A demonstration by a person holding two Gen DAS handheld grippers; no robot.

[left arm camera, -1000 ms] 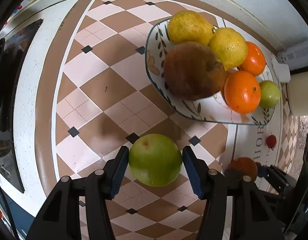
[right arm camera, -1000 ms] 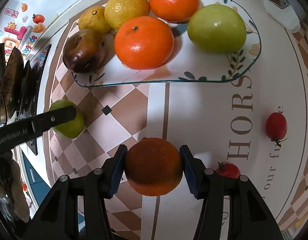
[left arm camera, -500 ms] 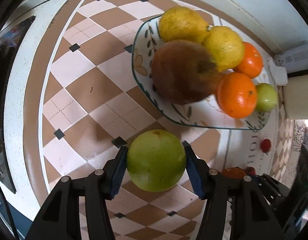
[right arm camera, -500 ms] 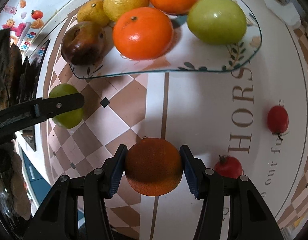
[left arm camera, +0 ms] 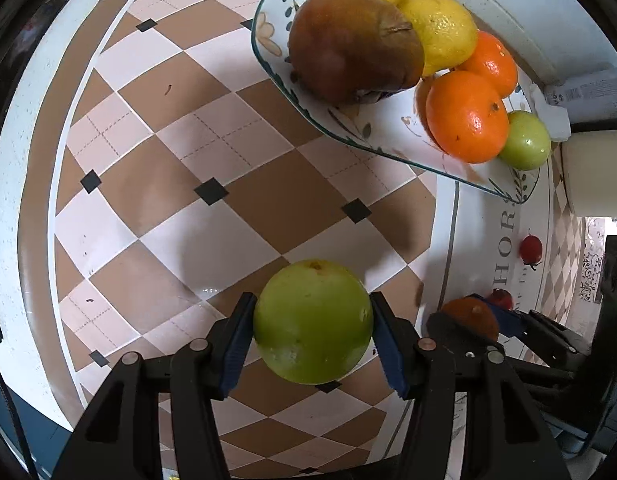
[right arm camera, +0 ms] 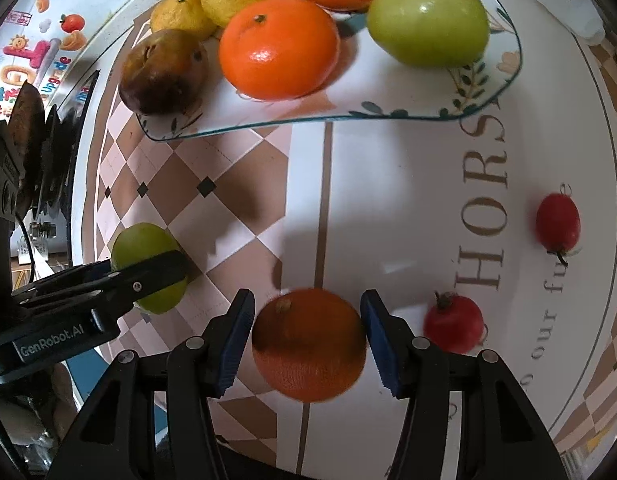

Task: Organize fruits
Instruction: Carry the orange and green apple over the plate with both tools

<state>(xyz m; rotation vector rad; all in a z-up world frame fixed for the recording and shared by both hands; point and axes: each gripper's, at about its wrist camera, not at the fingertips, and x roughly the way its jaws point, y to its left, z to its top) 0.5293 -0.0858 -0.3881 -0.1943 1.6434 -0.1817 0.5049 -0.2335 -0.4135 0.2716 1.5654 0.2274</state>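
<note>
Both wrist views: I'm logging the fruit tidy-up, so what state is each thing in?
Left gripper, shut on the round green fruit.
Right gripper, shut on the dull dark orange.
Leaf-patterned glass plate, holding six fruits; neither gripped fruit is on it yet.
Two small red tomatoes, loose on the printed tablecloth, outside the plate.

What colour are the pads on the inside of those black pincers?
Blue, ridged pads on the left gripper, clearest in the left wrist view.

A table cover (left arm camera: pixel 236 152) of brown and pink checks lies before a white wall (left arm camera: pixel 520 8).
</note>
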